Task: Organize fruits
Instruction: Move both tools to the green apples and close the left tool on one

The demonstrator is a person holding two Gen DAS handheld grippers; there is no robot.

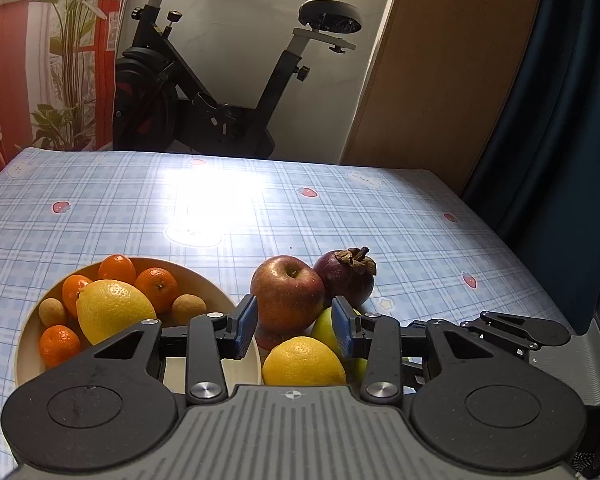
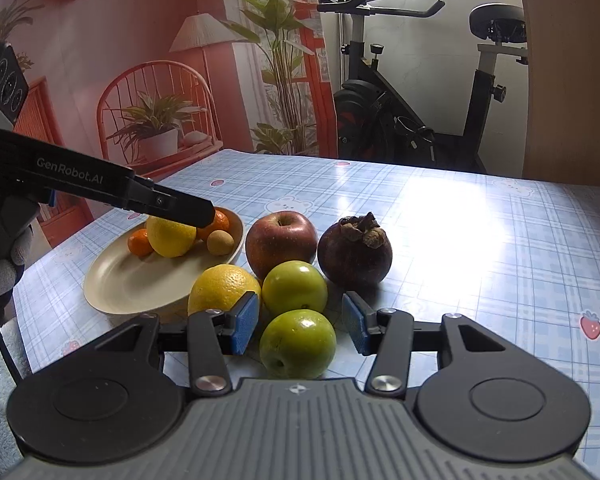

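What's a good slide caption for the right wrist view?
Open right gripper nears a green apple; citrus fills the plate.

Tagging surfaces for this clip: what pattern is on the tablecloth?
Light blue plaid tablecloth with small strawberries and white bunnies; clearest in the left wrist view.

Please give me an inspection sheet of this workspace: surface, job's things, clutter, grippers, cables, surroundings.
Surface: table under blue checked cloth, strong glare.
Job's things: bowl holds a lemon, small oranges and brown round fruits; beside it on the cloth a second lemon, red apple, mangosteen, two green apples.
Clutter: nothing seen.
Grippers: left gripper and right gripper both open, empty.
Cables: nothing seen.
Surroundings: exercise bike, wall mural.
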